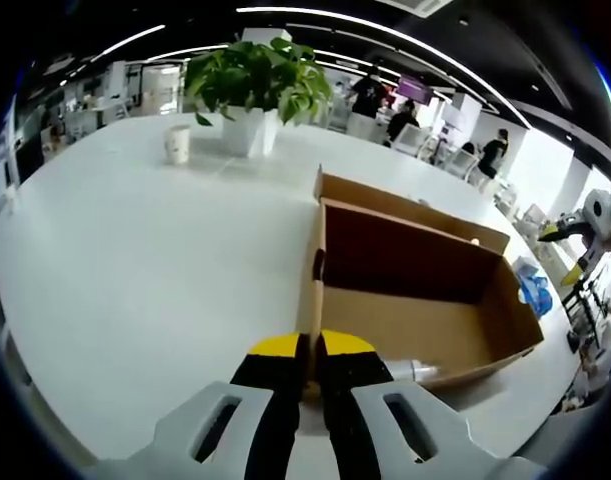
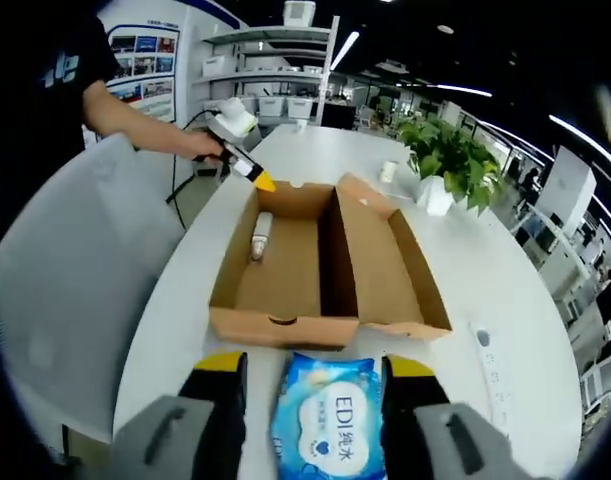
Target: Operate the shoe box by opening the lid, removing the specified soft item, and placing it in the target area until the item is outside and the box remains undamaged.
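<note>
The brown shoe box (image 2: 281,326) stands open on the white table, its lid (image 2: 385,255) folded flat to one side. Inside lies a white tube (image 2: 260,235). My left gripper (image 1: 310,352) is shut on the box's near wall (image 1: 311,300); in the right gripper view a person's hand holds it (image 2: 253,172) at the box's far corner. A blue wipes pack (image 2: 325,425) lies outside the box, between the spread jaws of my open right gripper (image 2: 313,372). The left gripper view shows that gripper (image 1: 570,250) beyond the box, by the pack (image 1: 533,285).
A potted plant (image 1: 255,80) and a paper cup (image 1: 177,143) stand further along the table (image 1: 135,280). A white remote-like bar (image 2: 490,372) lies right of the box. A grey chair back (image 2: 65,270) is at the table's left edge. People sit in the background.
</note>
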The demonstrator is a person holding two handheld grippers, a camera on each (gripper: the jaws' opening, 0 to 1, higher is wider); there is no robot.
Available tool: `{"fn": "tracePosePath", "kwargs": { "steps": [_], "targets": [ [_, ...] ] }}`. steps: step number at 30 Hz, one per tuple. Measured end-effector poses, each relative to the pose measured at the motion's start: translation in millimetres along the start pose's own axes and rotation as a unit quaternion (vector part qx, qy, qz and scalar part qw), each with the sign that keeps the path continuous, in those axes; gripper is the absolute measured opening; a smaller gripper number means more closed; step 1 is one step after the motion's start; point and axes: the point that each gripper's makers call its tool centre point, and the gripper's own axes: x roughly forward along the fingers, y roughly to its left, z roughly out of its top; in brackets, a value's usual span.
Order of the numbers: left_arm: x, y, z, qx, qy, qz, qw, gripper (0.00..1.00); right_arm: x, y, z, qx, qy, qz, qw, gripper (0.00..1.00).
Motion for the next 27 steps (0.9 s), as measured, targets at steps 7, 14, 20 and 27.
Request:
{"fn": "tracePosePath", "kwargs": {
  "steps": [7, 14, 20, 27],
  "targets": [
    [2, 2.5, 0.8, -0.001, 0.0, 0.0, 1.0, 0.03, 18, 4, 13.1, -0.005, -0.011, 0.012, 0.9999, 0.52],
    [3, 3.5, 1.1, -0.001, -0.001, 0.0, 1.0, 0.03, 38, 13, 26.9, -0.006, -0.025, 0.024, 0.9994, 0.51],
    [2, 1.7, 0.8, -0.002, -0.001, -0.001, 1.0, 0.03, 51, 21, 36.5, -0.011, -0.031, 0.036, 0.9988, 0.51],
    [0, -0.5, 0.3, -0.001, -0.001, 0.0, 1.0, 0.03, 68, 24, 47.2, -0.009, -0.04, 0.04, 0.9983, 0.51]
  ]
}}
